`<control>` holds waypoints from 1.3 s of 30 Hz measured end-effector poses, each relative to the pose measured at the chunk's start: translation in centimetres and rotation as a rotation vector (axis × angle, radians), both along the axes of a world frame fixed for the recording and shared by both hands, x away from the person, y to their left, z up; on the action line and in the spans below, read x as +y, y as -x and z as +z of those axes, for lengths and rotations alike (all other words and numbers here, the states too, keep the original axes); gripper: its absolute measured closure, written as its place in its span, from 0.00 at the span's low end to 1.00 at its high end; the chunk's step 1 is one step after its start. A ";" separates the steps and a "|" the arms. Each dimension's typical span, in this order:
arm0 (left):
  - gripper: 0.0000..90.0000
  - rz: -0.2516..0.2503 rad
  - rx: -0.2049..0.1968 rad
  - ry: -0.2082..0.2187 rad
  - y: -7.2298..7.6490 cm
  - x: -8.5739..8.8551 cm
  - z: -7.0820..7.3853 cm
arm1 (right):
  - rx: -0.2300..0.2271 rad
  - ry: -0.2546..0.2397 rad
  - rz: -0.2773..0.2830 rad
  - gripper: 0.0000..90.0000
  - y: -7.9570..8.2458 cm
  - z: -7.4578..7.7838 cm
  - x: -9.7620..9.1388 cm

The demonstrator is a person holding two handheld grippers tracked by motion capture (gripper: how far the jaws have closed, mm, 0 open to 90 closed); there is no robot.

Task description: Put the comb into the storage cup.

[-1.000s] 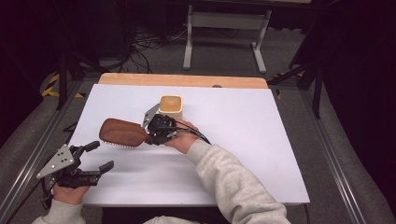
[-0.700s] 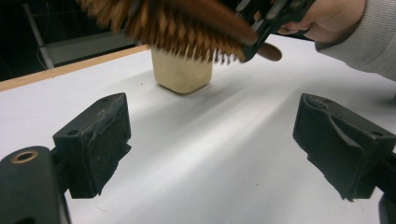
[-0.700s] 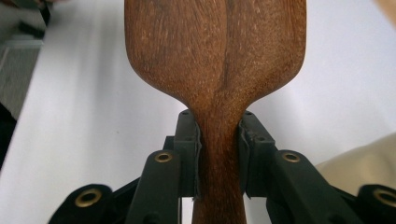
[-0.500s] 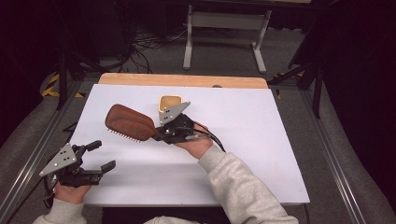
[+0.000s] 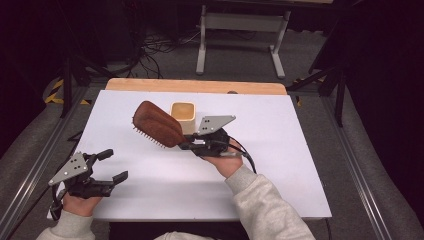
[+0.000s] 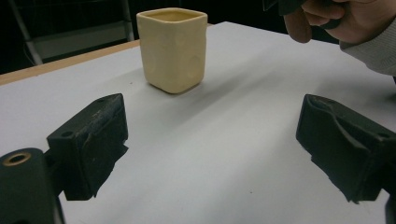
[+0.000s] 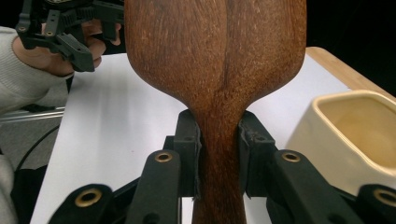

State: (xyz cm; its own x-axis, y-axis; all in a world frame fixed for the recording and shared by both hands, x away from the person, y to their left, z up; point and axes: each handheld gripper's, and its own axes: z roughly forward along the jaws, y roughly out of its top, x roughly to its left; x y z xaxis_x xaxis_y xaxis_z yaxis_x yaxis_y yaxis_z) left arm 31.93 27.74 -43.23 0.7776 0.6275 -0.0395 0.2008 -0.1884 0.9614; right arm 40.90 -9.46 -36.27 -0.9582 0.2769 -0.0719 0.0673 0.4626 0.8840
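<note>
A: Where is the brown wooden hairbrush with the oval head (image 5: 158,123)?

B: Lifted off the white tabletop (image 5: 280,165), in the right tongs (image 5: 187,145). In the right gripper view the two black pads pinch its narrow neck (image 7: 219,154) from both sides, and the grained wooden back faces the camera.

A: How does it sit from above?

B: In the high view the head is tilted, its back turned up and its bristles down toward the tabletop. It hangs just left of the pale yellow squarish ceramic cup (image 5: 183,114) and partly covers the cup's left side. I cannot tell whether brush and cup touch.

A: And the cup?

B: Upright on the tabletop, near the far wooden edge (image 5: 195,86). The left gripper view looks at it straight on.

A: The left tongs (image 5: 116,165)?

B: Spread wide, nothing between the jaws, only bare tabletop. They sit at the near left corner, well apart from brush and cup, held in the person's left hand (image 5: 80,202).
</note>
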 end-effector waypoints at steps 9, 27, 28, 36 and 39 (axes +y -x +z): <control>0.10 -0.037 0.006 -0.001 -0.8 -1.3 1.0 | 0.002 -0.045 -0.032 0.81 1.0 -0.8 -2.2; 0.03 -0.082 0.019 -0.019 -2.9 -5.5 4.6 | -0.008 -0.056 -0.051 0.81 1.3 -1.9 -2.4; 0.04 -0.084 0.015 -0.018 -3.1 -5.7 4.9 | -0.006 -0.057 -0.050 0.81 1.3 -2.0 -2.4; 0.04 -0.093 0.013 0.014 -4.1 -7.4 6.8 | -0.012 -0.052 -0.053 0.81 1.3 -2.4 -2.3; 0.03 -0.094 0.023 0.018 -4.4 -8.0 7.2 | -0.016 -0.049 -0.053 0.81 1.3 -2.4 -2.3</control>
State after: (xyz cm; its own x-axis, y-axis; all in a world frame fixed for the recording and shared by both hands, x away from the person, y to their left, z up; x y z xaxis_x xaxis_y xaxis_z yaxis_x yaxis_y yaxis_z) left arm 36.29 19.75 -36.01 0.8318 0.5507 -0.0690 0.2054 -0.1899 0.9601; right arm 39.56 -11.77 -38.70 -0.9408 0.3313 -0.0717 0.0769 0.4147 0.9067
